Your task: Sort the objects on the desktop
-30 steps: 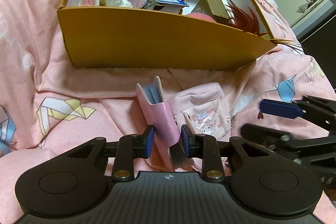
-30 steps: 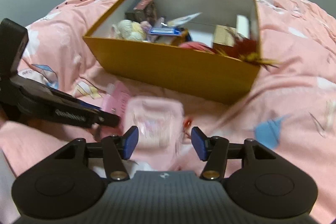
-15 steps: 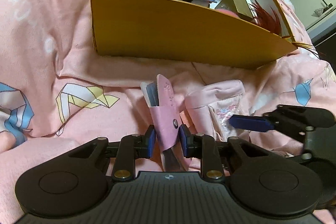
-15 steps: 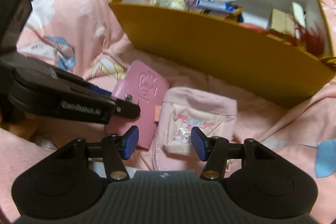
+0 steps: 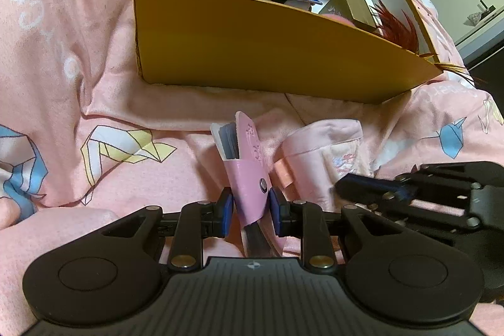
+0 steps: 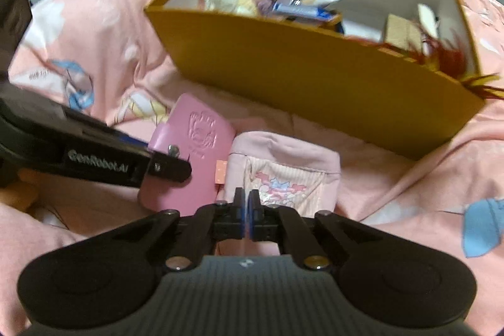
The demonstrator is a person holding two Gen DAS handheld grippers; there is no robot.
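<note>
A: The flat pink leather card holder with an embossed figure and a snap stud is clamped on edge between the pads of the left tongs, partly open around it, just above the pink bedspread printed with folded-paper cranes. A fan of cards is seen standing out of its upper end.

B: So a loss of those cards is to be feared if the holder is tipped while it is carried; nothing but the fold appears to keep them in.

A: Just beside it, the soft pale pink fabric pouch with a cartoon print is pinched at its near edge by the right tongs, fully closed on the thin cloth.

B: Only a fold seems to be caught. If the pouch is lifted by that, it may be pulled free by its own weight, or the bedspread may be dragged up with it; whether bedding is caught too cannot be told.

A: Behind both, the open mustard-yellow cardboard box with white inner walls is already crowded, with red feathers hanging over its corner.

B: The near wall could be struck by either load, and the two tongs, near together, could be knocked against each other.
</note>
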